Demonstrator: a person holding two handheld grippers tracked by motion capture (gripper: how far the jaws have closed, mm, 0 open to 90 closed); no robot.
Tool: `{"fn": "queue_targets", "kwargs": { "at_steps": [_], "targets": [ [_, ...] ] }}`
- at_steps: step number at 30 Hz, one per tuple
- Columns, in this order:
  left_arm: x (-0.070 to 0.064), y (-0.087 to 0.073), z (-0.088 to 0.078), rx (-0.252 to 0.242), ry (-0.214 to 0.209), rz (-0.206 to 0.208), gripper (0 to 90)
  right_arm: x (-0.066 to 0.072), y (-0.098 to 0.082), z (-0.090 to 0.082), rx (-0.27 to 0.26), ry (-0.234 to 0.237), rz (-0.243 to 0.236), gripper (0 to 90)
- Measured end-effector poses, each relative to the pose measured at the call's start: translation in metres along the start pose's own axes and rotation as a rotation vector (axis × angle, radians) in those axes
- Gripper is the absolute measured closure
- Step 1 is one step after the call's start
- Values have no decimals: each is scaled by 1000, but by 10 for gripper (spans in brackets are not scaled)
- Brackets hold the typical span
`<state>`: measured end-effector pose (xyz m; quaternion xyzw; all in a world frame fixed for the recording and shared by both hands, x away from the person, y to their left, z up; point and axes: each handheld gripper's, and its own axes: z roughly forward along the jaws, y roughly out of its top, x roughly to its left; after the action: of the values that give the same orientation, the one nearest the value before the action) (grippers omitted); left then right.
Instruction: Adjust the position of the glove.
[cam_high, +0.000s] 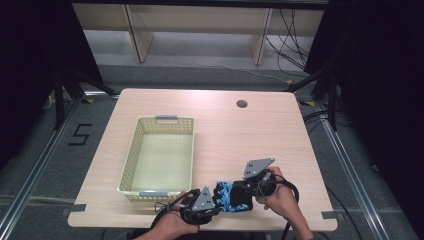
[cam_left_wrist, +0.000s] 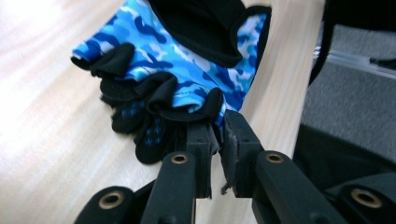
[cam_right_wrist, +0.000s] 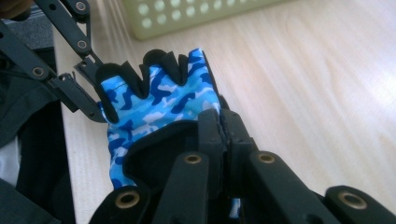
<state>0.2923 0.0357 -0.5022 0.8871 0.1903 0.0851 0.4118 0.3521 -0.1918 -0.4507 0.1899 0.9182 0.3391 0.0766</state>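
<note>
A fingerless glove (cam_high: 232, 197) in blue camouflage with black trim lies at the table's near edge, between my two grippers. My left gripper (cam_high: 216, 201) is shut on the glove (cam_left_wrist: 187, 60) at its finger end, the jaws (cam_left_wrist: 219, 135) pinching the black trim. My right gripper (cam_high: 250, 192) is shut on the opposite end, its jaws (cam_right_wrist: 223, 126) clamped on the black cuff of the glove (cam_right_wrist: 159, 102). The right gripper view also shows the left gripper (cam_right_wrist: 100, 95) holding the far finger edge.
A pale yellow perforated basket (cam_high: 130, 155) with grey handles stands on the table's left half, just beyond the left gripper; its wall (cam_right_wrist: 196, 14) shows in the right gripper view. A round cable hole (cam_high: 242, 104) sits at the far side of the wooden table (cam_high: 240, 135).
</note>
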Motion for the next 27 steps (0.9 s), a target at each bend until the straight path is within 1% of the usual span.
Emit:
{"fn": "queue_targets", "kwargs": {
  "at_steps": [1,2,3,4,5,6,7,8,9,10,11,12,13,14,15,16,17,18,19,20,21,22,23,24,25,26,27],
  "targets": [
    [0,-2,3,-9,0,-14,804,-2,-3,3,4,3,15,889],
    [1,-3,3,15,4,0,800,-3,-5,8,1,2,7,888],
    [2,-5,5,21,16,-1,794,-3,-6,10,26,4,19,887],
    [4,-6,7,22,11,6,787,-4,-9,16,41,-4,21,884],
    [2,-7,8,32,10,-14,779,-4,-11,19,46,-3,30,879],
    [2,-8,9,31,4,-7,763,-7,-12,22,48,3,16,859],
    [0,-8,10,35,6,-8,746,-7,-14,24,52,-2,37,828],
    [-1,-8,9,38,12,8,732,-8,-15,27,59,-6,38,805],
    [-4,-8,9,39,4,9,711,-8,-16,28,63,-12,41,773],
    [-4,-8,9,43,-3,15,665,-8,-16,28,55,-22,73,705],
    [-5,-8,7,58,8,19,634,-8,-17,27,52,-40,95,694],
    [-7,-8,5,58,10,31,591,-9,-17,26,49,-45,107,667],
    [-8,-8,4,66,19,36,554,-9,-17,24,35,-64,119,625],
    [-9,-9,3,60,15,22,513,-11,-18,20,10,-81,148,564],
    [-9,-11,-2,78,34,25,470,-14,-19,15,-22,-102,171,509],
    [-9,-12,-4,78,37,29,446,-13,-21,6,-50,-144,311,471],
    [-10,-15,-7,75,34,21,430,-13,-23,-2,-64,-145,347,455],
    [-11,-16,-11,73,51,24,402,-13,-28,-9,-121,-170,400,449],
    [-10,-18,-14,71,53,19,383,-11,-32,-17,-125,-168,440,444],
    [-9,-19,-17,71,56,8,372,-9,-35,-22,-140,-185,457,445],
    [-8,-20,-19,61,62,-3,361,-7,-41,-26,-139,-172,488,449],
    [-8,-20,-21,48,68,-25,354,-3,-47,-29,-147,-199,520,452],
    [-6,-20,-22,42,77,-22,351,-1,-53,-31,-144,-211,544,467],
    [-6,-20,-22,42,77,-22,351,-1,-53,-31,-144,-211,544,467],
    [-3,-18,-23,41,87,-32,359,7,-64,-33,-141,-193,628,470],
    [-3,-16,-22,30,72,-53,361,7,-68,-32,-139,-199,615,470],
    [-4,-15,-21,25,67,-61,350,10,-73,-31,-139,-187,623,457]
  ]
}}
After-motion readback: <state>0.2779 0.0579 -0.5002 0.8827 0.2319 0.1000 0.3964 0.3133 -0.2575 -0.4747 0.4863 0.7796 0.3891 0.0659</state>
